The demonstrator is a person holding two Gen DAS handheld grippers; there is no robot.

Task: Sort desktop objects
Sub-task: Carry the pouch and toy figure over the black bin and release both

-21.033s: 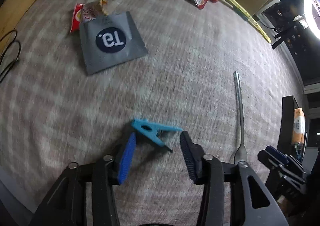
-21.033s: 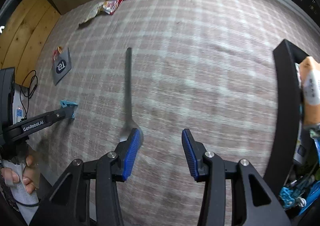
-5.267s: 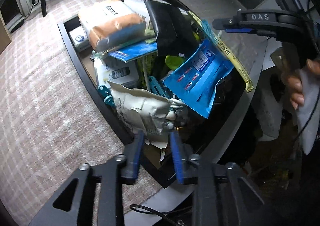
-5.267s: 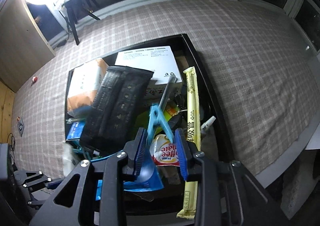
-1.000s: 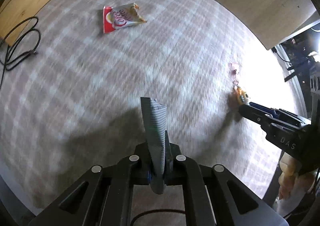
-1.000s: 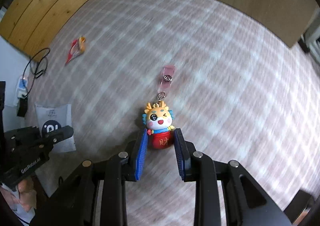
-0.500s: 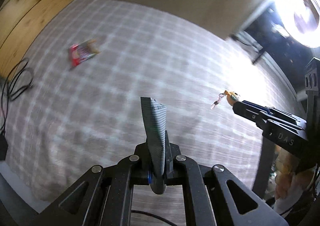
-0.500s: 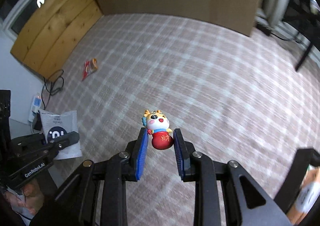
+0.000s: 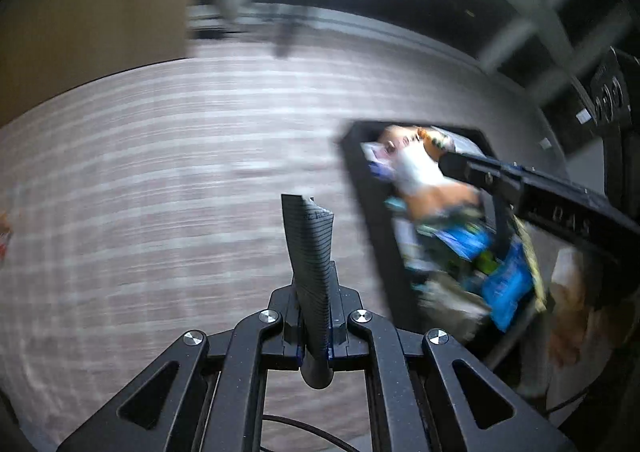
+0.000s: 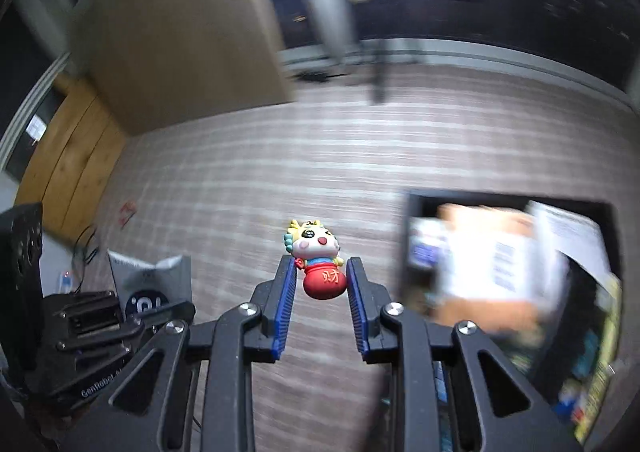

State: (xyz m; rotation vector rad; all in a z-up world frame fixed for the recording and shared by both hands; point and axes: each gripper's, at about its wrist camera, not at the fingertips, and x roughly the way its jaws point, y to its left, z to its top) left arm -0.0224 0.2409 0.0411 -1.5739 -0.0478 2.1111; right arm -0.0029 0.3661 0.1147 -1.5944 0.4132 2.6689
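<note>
The black bin [image 10: 416, 212] sits at right of both views, nearer the right hand-held gripper [image 10: 322, 284] pinching the dragon charm [image 10: 318, 264]; the left hand-held gripper [image 9: 314, 316] pinches an upright grey pouch [image 9: 310, 252].

Both views have swung from open cloth to the black tray [image 9: 362, 212], its contents apparently blurred.

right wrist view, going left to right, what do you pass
left gripper holding the grey sachet → small red snack packet lying on the checked cloth → dragon charm clamped in the right gripper → black bin crammed with packets
</note>
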